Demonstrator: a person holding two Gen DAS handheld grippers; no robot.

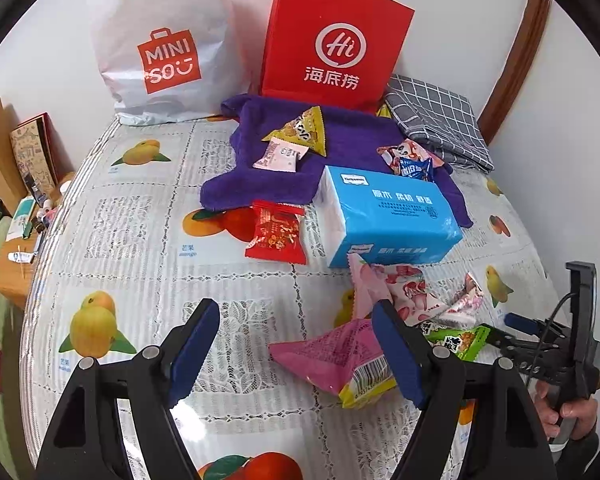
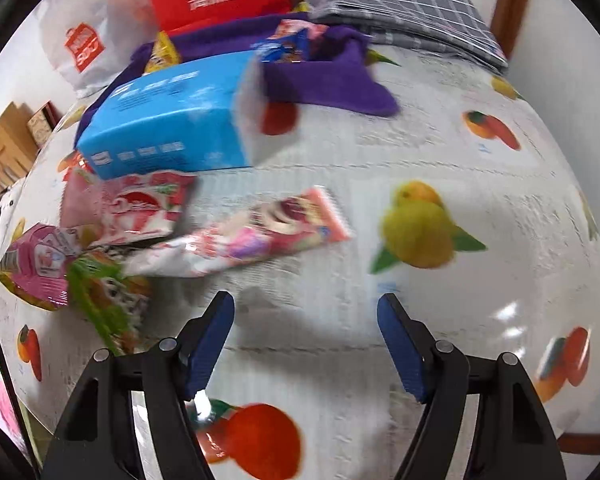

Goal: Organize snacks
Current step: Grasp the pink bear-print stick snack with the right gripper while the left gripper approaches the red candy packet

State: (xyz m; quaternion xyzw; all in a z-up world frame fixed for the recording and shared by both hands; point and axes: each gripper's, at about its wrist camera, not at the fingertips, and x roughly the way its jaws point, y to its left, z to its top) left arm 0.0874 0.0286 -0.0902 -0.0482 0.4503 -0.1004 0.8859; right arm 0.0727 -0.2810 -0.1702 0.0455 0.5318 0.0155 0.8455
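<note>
A: Back of bench?
B: Two bags: plastic bag left, paper bag right. Towel lies before them, folded cloth to its right.
A: Tissue pack?
B: Partly on towel's front edge. Snack packets heaped before it.

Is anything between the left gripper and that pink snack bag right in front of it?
Nothing visible. The left gripper is open over bare tablecloth, and the pink bag lies just past its right finger, partly hidden by it.
</note>
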